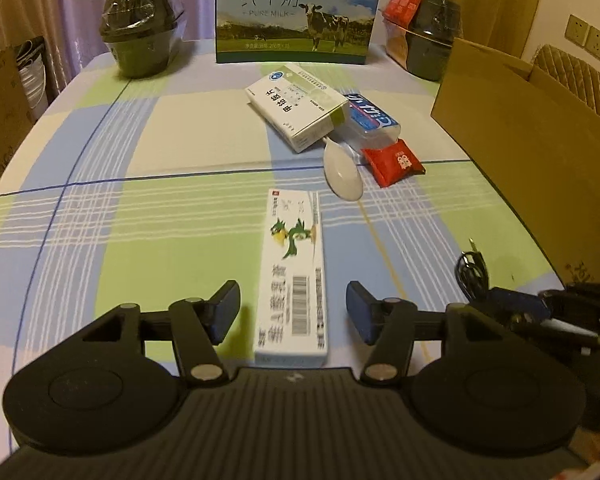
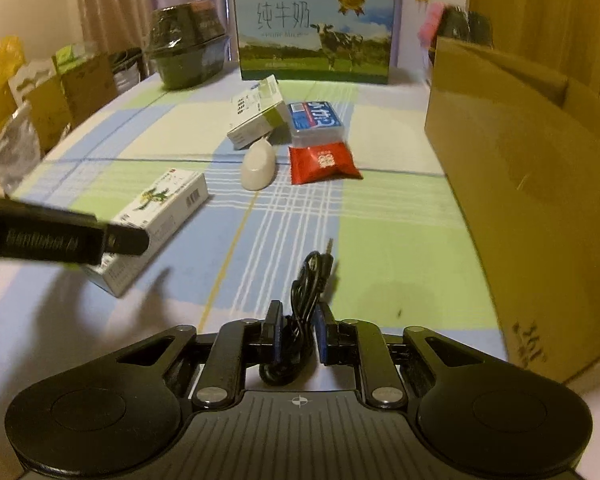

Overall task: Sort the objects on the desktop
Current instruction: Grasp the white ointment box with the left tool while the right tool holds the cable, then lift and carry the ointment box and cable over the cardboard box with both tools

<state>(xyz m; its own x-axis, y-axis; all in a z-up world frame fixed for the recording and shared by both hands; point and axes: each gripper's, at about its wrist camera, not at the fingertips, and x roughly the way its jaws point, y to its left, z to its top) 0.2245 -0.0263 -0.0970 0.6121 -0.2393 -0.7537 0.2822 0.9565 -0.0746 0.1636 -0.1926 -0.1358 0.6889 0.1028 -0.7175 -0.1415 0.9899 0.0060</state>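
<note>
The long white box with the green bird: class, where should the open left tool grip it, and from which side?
Grip the long white box across its narrow width, near the barcode end. Come from that near end, along its length: it lies flat, pointing away, and the left tool already straddles it, fingers open beside both long sides.

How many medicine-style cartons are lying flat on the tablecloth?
2. The long carton with the green figure lies between the left gripper fingers; the white-green carton rests further back, beside the blue pack. Others may be hidden.
</note>
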